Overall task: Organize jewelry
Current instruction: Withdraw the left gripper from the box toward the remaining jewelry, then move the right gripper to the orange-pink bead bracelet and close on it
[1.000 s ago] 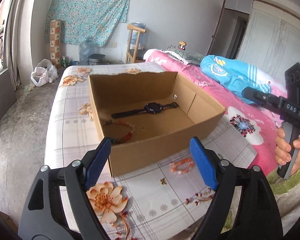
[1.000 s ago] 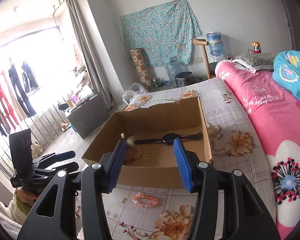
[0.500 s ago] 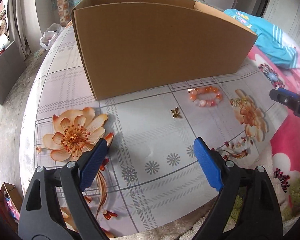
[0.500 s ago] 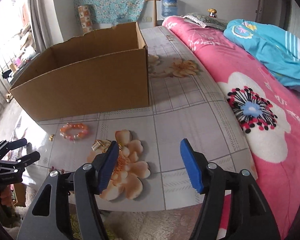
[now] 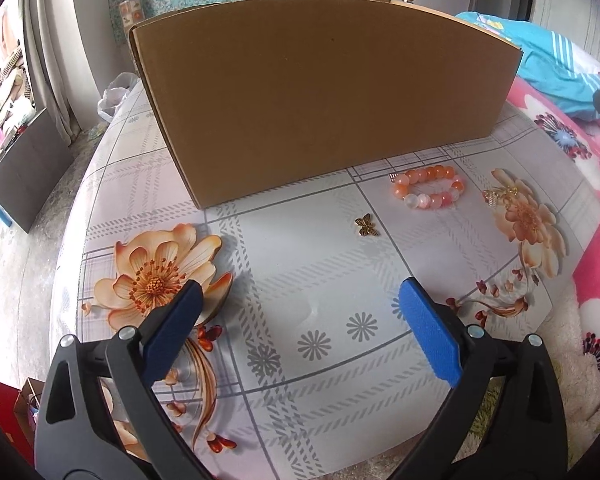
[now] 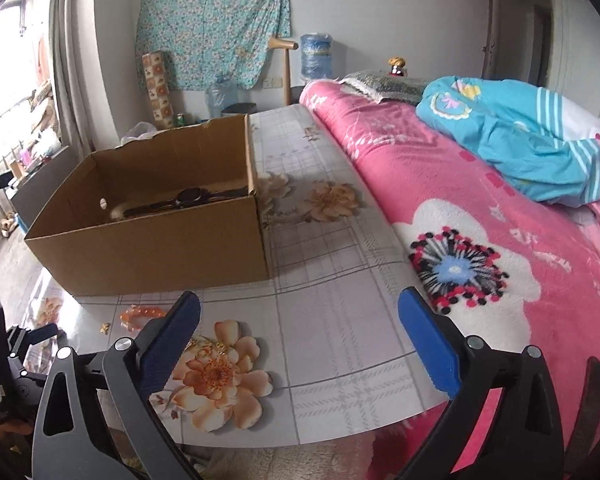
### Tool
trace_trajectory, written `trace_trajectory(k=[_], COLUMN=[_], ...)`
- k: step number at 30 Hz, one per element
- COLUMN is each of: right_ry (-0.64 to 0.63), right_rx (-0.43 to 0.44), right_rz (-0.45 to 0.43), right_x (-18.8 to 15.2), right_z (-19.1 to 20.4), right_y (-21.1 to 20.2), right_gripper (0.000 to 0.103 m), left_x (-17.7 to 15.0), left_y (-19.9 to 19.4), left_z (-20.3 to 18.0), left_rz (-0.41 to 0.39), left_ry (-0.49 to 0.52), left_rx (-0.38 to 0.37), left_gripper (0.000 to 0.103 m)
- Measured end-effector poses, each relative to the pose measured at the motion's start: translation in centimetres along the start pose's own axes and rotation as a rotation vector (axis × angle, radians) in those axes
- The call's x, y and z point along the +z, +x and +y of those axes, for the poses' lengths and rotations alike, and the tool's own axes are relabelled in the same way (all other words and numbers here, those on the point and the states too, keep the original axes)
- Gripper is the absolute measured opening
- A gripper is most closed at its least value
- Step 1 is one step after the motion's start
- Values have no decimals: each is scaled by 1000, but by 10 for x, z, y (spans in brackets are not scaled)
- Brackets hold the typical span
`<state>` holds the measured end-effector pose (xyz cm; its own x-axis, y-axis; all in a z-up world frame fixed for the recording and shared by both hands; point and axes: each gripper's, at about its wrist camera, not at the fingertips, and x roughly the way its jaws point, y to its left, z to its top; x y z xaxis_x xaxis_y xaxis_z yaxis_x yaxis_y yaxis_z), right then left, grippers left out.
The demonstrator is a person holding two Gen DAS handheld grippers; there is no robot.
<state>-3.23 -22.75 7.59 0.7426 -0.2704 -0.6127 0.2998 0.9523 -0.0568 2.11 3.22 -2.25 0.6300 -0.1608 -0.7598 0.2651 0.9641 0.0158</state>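
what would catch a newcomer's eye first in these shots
The big cardboard box on the flowered cloth dominates, with a black watch lying inside it. In front of it on the cloth lie an orange bead bracelet and a small gold butterfly. To the right spreads a bright pink blanket with a blue quilt heaped on it.

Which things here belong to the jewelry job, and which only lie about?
For the job: cardboard box, bead bracelet, butterfly charm, gold clip, watch in the box.
Lying about: blue blanket, water bottle, plastic bag.
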Motion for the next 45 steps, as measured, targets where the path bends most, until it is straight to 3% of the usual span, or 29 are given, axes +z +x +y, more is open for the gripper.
trace_trajectory(k=[2,8,18,27,29,36,42,45], right_ry=[-9,-38,-17,28,6,-124,-143,-144], right_rx=[-69,-86,81,343,385,406,387,364], right_rz=[-9,-94,-161,-46,-15,140,248,281], right_x=[4,6,0,-10,-16,-23,-25,-25], right_z=[-2,-6,-14,12,28,82,103,107], right_y=[-4,-21,-29,-6,4,49,82,93], right_gripper=[97,97,97,96,93,67,40,35], left_x=[2,7,15,9,9,4,0,-2], left_y=[0,-1,5,3,2,1,-2,-3], left_z=[0,-3,1,-1,-1,-1,-2,-2], left_rz=[6,23,58,40,39,14,-1,-6], left_ry=[-6,3,-2,8,7,3,5,7], left_rx=[5,-5,-3,-6,-6,-3,-2,-4], left_gripper=[95,95,95,96,96,96,96,96])
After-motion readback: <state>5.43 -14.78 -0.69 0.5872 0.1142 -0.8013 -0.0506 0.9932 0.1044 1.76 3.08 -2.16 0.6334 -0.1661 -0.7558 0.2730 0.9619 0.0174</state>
